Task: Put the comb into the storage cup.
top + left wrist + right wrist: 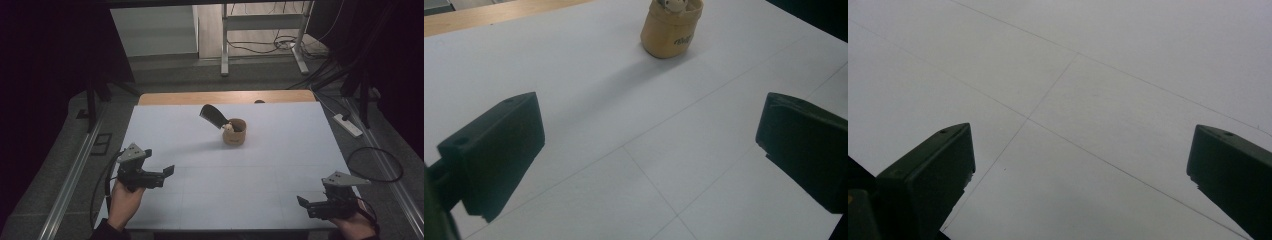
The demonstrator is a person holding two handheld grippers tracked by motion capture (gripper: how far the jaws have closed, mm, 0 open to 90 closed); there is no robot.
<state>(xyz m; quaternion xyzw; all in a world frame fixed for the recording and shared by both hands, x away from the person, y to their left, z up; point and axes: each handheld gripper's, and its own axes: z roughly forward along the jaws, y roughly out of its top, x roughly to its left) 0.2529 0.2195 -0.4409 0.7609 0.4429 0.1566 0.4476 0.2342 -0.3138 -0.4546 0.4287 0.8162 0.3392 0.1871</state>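
Dim, grainy; dark surroundings; soft shadows leftward.

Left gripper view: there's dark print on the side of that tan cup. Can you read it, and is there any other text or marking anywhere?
Tan cup: one short dark printed word low on its side, too blurred to read.
White table: thin grid lines, no text.
Grippers: no readable labels.

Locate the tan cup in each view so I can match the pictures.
High view: the tan cup stands at centre, toward the far side of the white table, with a dark utensil leaning out of it.
Left gripper view: top edge, right of centre, ahead of the open jaws.
Right gripper view: not in it.
Shared landmark: the thin grid lines on the table.
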